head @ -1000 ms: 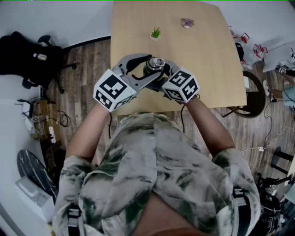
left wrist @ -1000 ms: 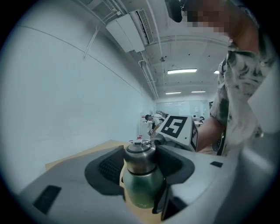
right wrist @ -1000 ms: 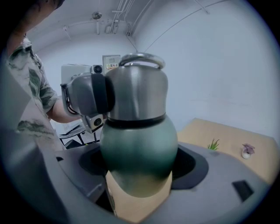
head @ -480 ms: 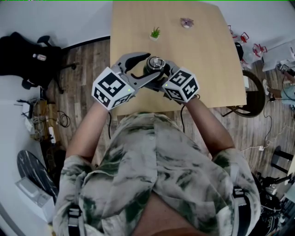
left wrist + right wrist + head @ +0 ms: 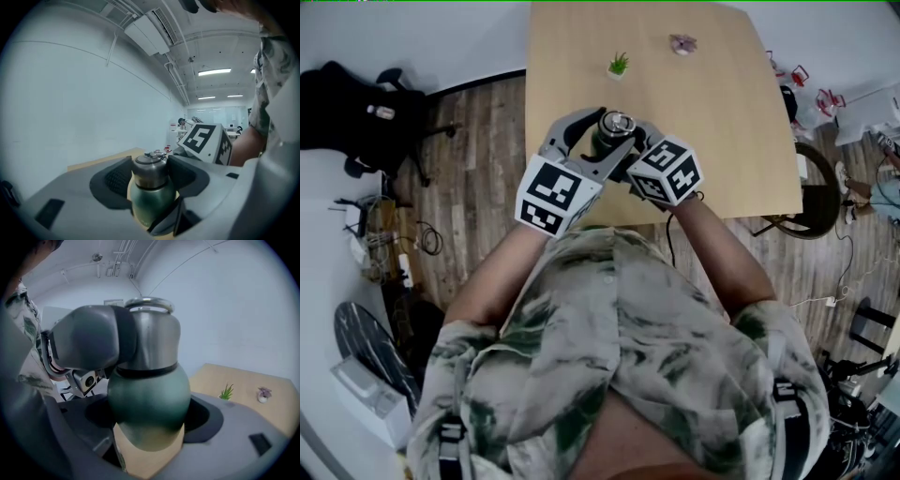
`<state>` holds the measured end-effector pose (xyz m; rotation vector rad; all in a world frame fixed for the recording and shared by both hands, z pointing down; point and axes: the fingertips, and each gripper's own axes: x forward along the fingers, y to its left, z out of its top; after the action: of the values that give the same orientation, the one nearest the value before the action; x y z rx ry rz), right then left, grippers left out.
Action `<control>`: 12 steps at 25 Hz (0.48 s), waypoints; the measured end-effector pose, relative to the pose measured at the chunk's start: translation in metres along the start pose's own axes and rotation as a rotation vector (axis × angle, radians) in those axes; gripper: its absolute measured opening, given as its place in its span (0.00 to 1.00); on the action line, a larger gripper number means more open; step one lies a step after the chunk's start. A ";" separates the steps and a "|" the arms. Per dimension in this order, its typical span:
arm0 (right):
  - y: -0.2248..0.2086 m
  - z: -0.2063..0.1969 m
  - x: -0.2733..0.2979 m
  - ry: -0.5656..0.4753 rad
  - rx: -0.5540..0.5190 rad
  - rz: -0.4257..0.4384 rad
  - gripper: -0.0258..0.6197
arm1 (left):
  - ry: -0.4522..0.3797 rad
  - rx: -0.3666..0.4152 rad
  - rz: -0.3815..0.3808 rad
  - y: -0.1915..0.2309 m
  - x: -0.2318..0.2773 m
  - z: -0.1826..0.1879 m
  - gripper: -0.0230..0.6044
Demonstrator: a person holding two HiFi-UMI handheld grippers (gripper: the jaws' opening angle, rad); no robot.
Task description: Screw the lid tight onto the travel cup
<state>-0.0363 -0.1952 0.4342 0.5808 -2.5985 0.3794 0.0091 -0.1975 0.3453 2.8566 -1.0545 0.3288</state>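
Note:
A dark green travel cup [image 5: 147, 397] with a steel lid [image 5: 152, 341] stands upright near the front edge of the wooden table [image 5: 722, 122]. In the head view the lid [image 5: 615, 124] shows from above between both grippers. My left gripper [image 5: 598, 141] comes in from the left and is shut on the lid [image 5: 150, 169], its pads on either side of it. My right gripper [image 5: 625, 150] comes in from the right and is shut on the cup's green body [image 5: 151, 201]. The lower part of the cup is hidden by the jaws.
A small potted plant [image 5: 618, 66] and a small pinkish object [image 5: 681, 44] sit farther back on the table. A black office chair [image 5: 356, 112] stands on the floor at the left, and more chairs and cables lie at the right.
My left gripper has swung round the lid: its marker cube moved right and toward my body. The right gripper and the cup have stayed in place.

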 end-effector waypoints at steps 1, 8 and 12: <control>0.000 0.000 0.000 0.001 -0.001 -0.002 0.66 | -0.001 0.003 0.005 0.000 0.000 0.000 0.44; 0.003 0.000 0.001 0.001 -0.024 0.008 0.66 | -0.008 0.031 -0.073 0.000 -0.004 -0.004 0.44; 0.007 0.000 -0.001 0.000 -0.056 0.033 0.66 | -0.018 0.039 -0.212 -0.004 -0.008 -0.004 0.44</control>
<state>-0.0387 -0.1884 0.4321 0.5197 -2.6128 0.3159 0.0054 -0.1886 0.3470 2.9752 -0.7449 0.3113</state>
